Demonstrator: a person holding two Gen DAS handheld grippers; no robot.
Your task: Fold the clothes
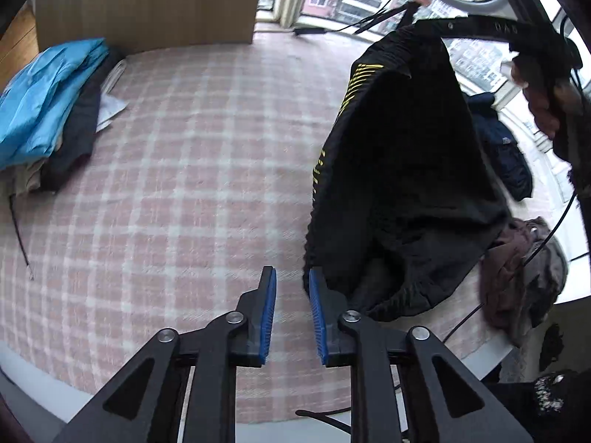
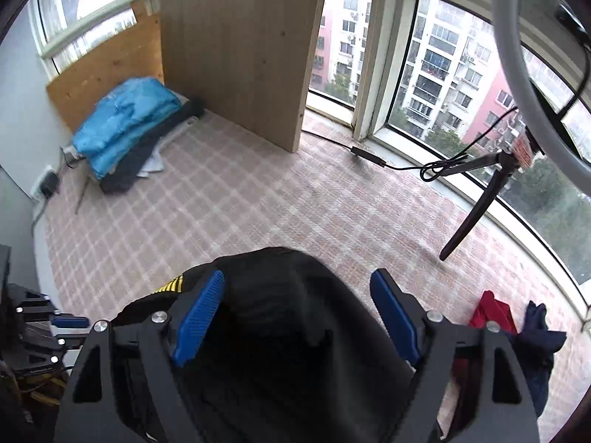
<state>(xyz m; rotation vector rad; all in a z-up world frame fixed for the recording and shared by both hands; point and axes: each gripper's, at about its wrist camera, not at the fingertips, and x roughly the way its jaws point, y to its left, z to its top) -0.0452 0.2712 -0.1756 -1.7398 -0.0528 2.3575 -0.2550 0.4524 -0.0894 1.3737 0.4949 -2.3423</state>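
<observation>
Hanging above the pink checked woven bedcover (image 1: pixel 192 170), the black knit garment with yellow stripes (image 1: pixel 406 184) drapes over the wide-open right gripper (image 2: pixel 297 317), unpinched; the left gripper (image 1: pixel 291 317), slightly parted, holds nothing.

The checked cloth on the table (image 1: pixel 177 170) lies bare across its broad middle, giving open passage ahead of the left gripper (image 1: pixel 292 280). To the far left a stack of folded clothes (image 1: pixel 44 107) blocks that corner, with a wooden board (image 1: pixel 147 3) standing upright behind it. On the right the hanging black garment (image 1: pixel 402 184) closes off the way, its lower edge just beside the left gripper's right finger. Past it, loose clothes (image 1: pixel 517 277) crowd the table's right edge. In the right wrist view the black garment fills the gap of the right gripper (image 2: pixel 297 280), and a black lamp arm (image 2: pixel 476 206) slants across the window side.
</observation>
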